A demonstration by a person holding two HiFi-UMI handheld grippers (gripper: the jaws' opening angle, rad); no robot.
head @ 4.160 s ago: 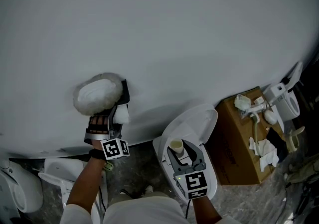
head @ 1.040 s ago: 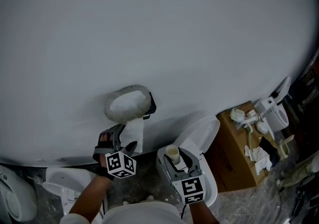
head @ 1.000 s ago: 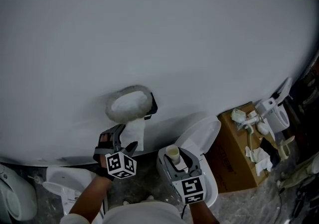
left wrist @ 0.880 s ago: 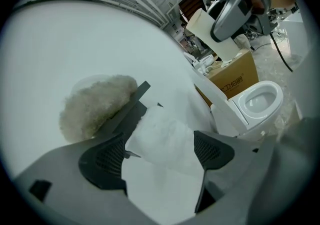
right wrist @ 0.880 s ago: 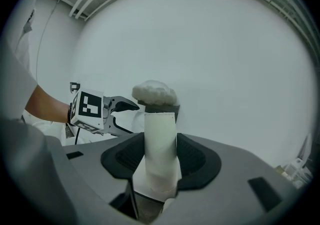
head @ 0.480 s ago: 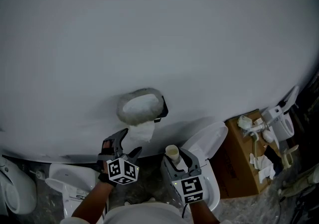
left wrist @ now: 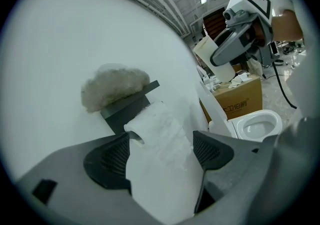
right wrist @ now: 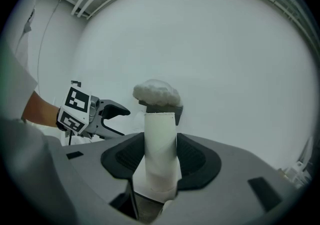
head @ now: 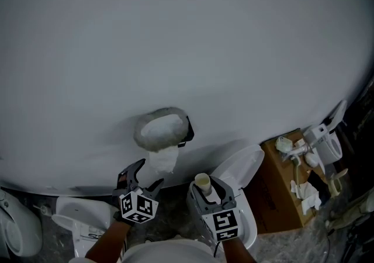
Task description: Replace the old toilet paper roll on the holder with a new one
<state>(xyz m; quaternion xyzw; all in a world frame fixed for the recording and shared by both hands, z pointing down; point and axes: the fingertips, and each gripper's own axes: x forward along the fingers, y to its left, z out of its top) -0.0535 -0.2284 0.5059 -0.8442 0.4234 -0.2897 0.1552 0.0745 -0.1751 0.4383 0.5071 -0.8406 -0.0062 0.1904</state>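
A fluffy new white roll [head: 159, 129] sits on the dark wall holder [head: 187, 130], and its loose paper tail [head: 161, 160] hangs below it. My left gripper [head: 149, 174] is open just below the tail. In the left gripper view the tail [left wrist: 160, 169] hangs between the spread jaws of the left gripper [left wrist: 162, 151], with the roll [left wrist: 115, 86] and holder [left wrist: 132, 106] beyond. My right gripper [head: 205, 189] is shut on the old cardboard tube [head: 202, 181], held upright. The right gripper view shows the right gripper [right wrist: 161, 156] clamping the tube [right wrist: 161, 144], with the roll [right wrist: 156, 92] behind it.
A white toilet [head: 236, 168] with its lid raised stands under my right gripper. To the right, a cardboard box [head: 286, 183] carries paper scraps [head: 307, 189]. A white fixture [head: 79, 221] sits at lower left. The grey wall [head: 187, 40] fills the rest.
My left gripper has let go of the roll, drawn back below the holder and rolled at the wrist. The paper tail now hangs free. The right gripper with the tube has stayed put.
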